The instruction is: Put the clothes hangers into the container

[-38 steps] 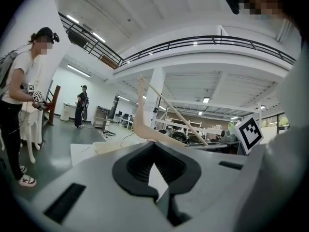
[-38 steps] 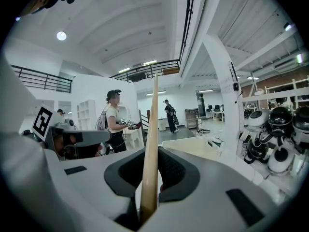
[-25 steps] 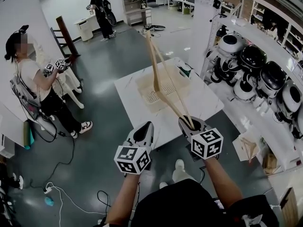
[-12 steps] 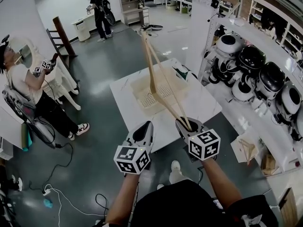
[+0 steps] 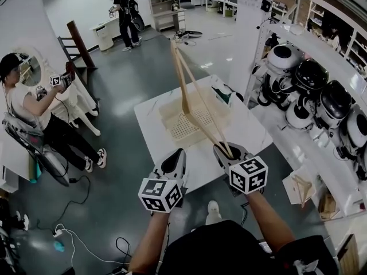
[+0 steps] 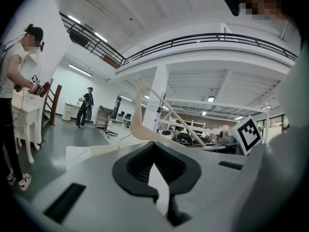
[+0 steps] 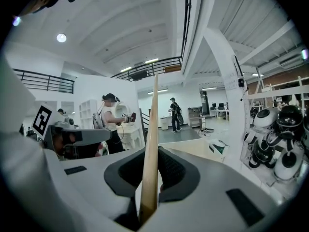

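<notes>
A wooden clothes hanger [image 5: 201,98] sticks up from my right gripper [image 5: 229,152], which is shut on one of its ends; its peak leans out over the cream mesh container [image 5: 166,119] on the white table [image 5: 148,125]. The hanger's free arm curves down above the container's floor. In the right gripper view the hanger [image 7: 151,158] runs straight up between the pads of the right gripper [image 7: 149,182]. My left gripper [image 5: 172,164] hovers beside it over the table's near edge, jaws almost together with nothing between them. From the left gripper [image 6: 154,163] the hanger [image 6: 140,124] shows ahead.
A shelf of round white and black appliances [image 5: 321,96] lines the right side. A green and white item [image 5: 229,93] lies beside the container. One person [image 5: 28,107] stands at the left by a white table, another [image 5: 126,10] at the back. Cables [image 5: 74,234] trail on the floor.
Both grippers and the hanger keep almost the same pose. The table and container drift slightly in view. The person at the left has shifted.
</notes>
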{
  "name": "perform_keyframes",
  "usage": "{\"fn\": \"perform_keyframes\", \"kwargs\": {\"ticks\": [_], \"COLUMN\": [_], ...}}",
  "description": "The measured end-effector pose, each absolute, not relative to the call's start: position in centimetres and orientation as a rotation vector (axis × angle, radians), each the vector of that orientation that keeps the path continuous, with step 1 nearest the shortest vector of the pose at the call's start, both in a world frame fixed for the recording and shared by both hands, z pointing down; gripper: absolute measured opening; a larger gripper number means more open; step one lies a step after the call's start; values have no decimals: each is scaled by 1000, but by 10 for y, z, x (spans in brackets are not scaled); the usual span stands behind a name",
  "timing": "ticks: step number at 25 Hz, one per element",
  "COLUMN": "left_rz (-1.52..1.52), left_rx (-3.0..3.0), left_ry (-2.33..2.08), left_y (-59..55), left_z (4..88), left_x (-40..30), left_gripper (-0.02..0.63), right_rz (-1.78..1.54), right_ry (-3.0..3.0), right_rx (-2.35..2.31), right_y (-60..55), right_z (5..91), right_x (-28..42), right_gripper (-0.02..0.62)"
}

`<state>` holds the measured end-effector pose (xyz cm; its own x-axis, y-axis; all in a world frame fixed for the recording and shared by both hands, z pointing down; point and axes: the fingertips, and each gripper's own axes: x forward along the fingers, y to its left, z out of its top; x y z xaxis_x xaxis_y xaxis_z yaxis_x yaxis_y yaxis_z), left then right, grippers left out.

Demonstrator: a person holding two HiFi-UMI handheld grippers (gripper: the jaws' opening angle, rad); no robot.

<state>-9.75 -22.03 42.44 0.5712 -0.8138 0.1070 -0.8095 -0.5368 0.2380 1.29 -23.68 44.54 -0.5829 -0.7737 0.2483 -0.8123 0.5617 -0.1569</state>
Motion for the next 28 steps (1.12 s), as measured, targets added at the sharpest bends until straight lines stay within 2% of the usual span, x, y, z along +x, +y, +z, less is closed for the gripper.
{"fn": "perform_keyframes", "kwargs": {"ticks": [28], "left_rz": [-32], "left_rx": [2441], "left_ry": [-1413], "left_y": [-311], "left_z": [445], "left_x": [-86], "left_gripper": [5], "right_rz": [423], "right_ry": [-2638], "right_rx": [1216], "right_y": [-343], "right_z": [468], "right_x": [21], "right_gripper": [64]}}
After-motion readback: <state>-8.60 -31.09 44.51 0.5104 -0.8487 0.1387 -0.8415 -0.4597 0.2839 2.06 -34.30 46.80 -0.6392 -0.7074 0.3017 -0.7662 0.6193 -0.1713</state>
